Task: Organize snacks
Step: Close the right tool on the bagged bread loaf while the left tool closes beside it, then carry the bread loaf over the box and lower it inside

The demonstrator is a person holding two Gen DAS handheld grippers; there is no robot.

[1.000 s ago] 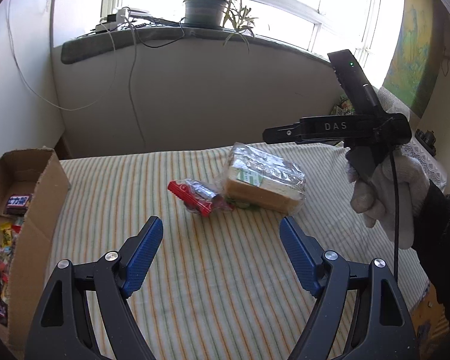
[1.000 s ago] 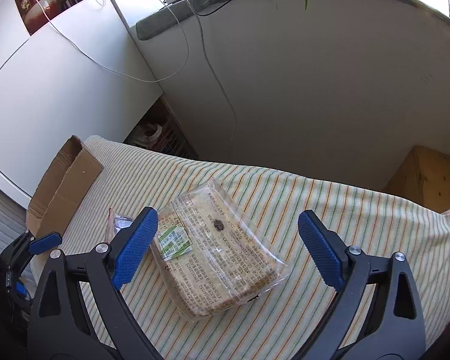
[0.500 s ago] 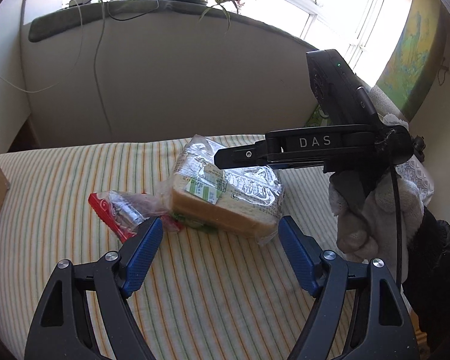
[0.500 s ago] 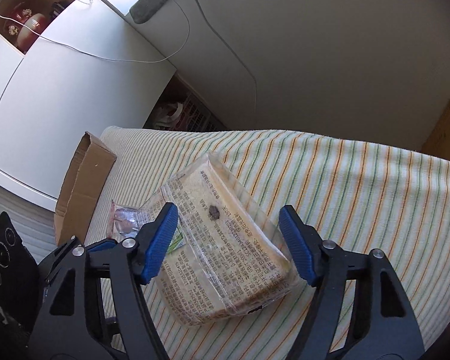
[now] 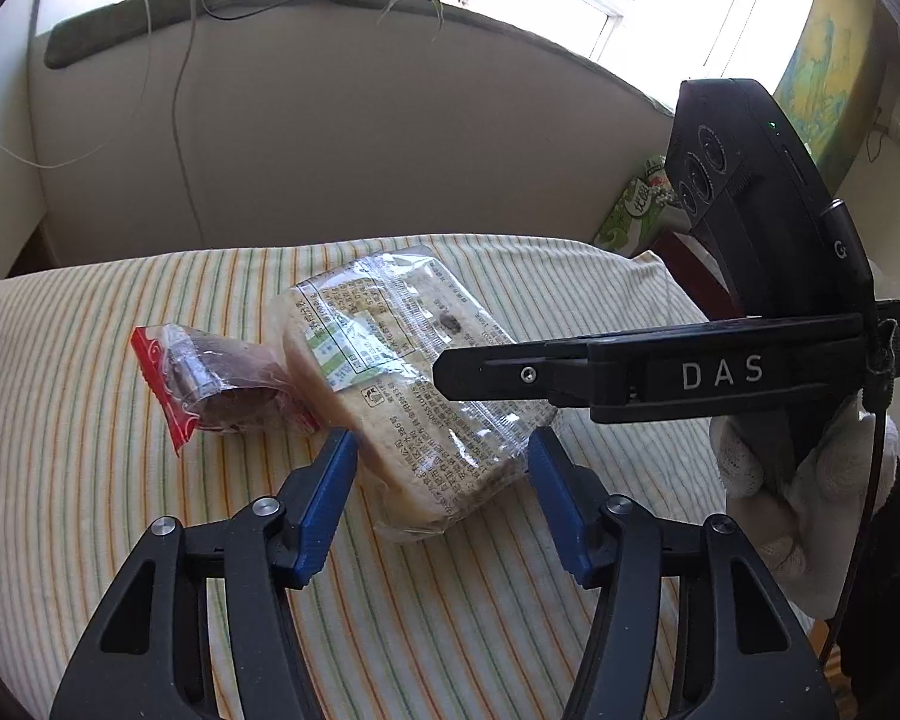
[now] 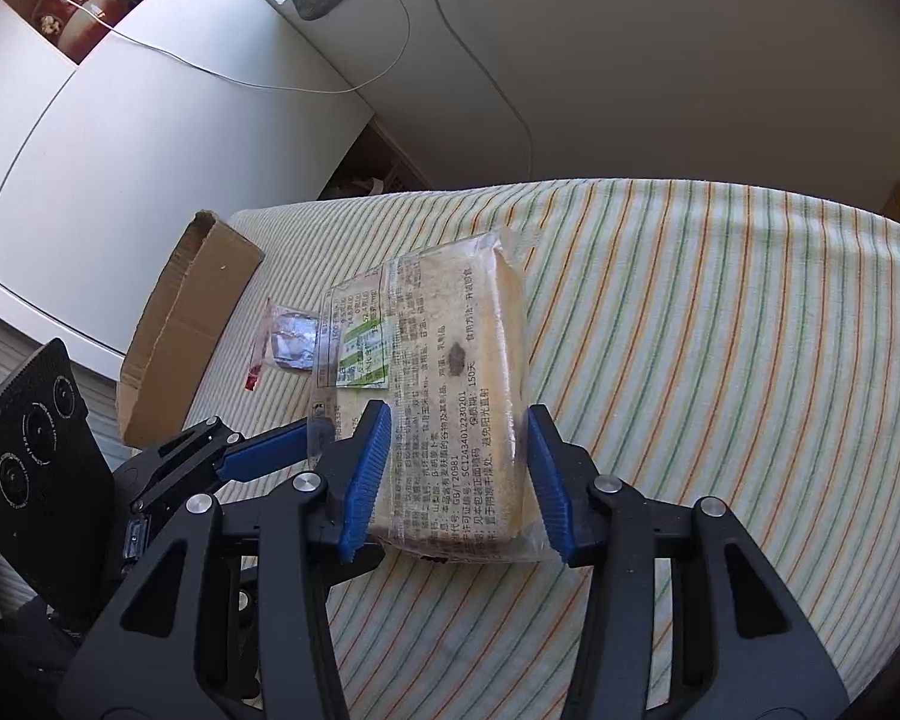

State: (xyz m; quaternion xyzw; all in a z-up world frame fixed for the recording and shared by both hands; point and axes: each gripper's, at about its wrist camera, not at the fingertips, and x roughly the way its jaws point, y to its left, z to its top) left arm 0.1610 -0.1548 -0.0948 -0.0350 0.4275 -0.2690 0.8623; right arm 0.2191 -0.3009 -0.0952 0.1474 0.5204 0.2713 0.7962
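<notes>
Both tools brought onto one and the same item, probably because of its width and softness: a grip at two places to lift it flat, without bending or squashing. Left gripper (image 5: pixel 442 450) placed at the near corner of the bread pack (image 5: pixel 414 396), jaws closing, one blue pad on each side of the corner and the pack between them, no clear pressing visible yet. Right gripper (image 6: pixel 459 420) set across the near short end of the same pack, jaws also closing, pads just beside the wrapper on both sides, firm contact not possible to confirm. Seen from the left wrist, one black finger of the right tool stretched over the top of the pack, handle held by a gloved hand (image 5: pixel 810 480). Pack lying flat on the striped cloth (image 5: pixel 120 540), about in the middle, not lifted. Just beside it, touching or nearly so, a small red-edged snack bag (image 5: pixel 210 384) with something dark inside. Cardboard box (image 6: pixel 192 324) open at the far edge of the cloth, well apart from the pack, likely the place for the snacks. As for the look of the pack: pale sliced bread in a clear, shiny, wrinkled wrapper, dense black print over the top, a small green and white label, one dark spot near the middle, loose film at the ends.
</notes>
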